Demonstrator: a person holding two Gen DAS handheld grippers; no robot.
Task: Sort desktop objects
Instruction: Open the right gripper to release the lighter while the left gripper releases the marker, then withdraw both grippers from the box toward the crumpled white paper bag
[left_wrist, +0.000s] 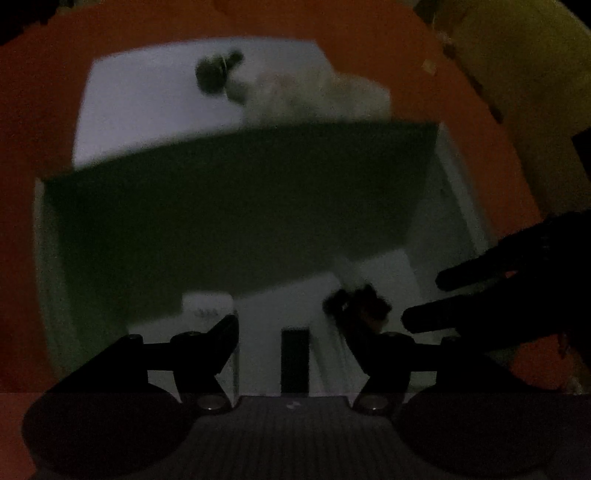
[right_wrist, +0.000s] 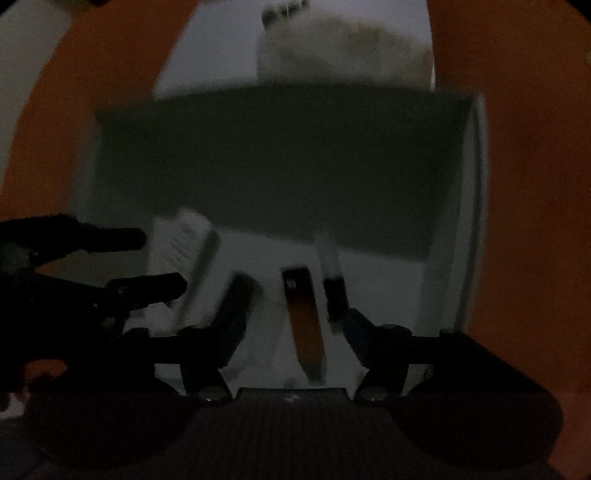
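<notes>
The orange-and-black pen-like object (right_wrist: 304, 317) lies on the white tray (right_wrist: 447, 280) between my right claw's (right_wrist: 291, 295) spread, empty fingers, its long axis pointing away from me, orange end nearest. My left claw (left_wrist: 291, 328), also open and empty, hovers beside it over a small black block (left_wrist: 294, 360). Beyond, a dark green board (right_wrist: 280, 162) crosses the tray, fluffy white stuff (right_wrist: 343, 44) behind.
</notes>
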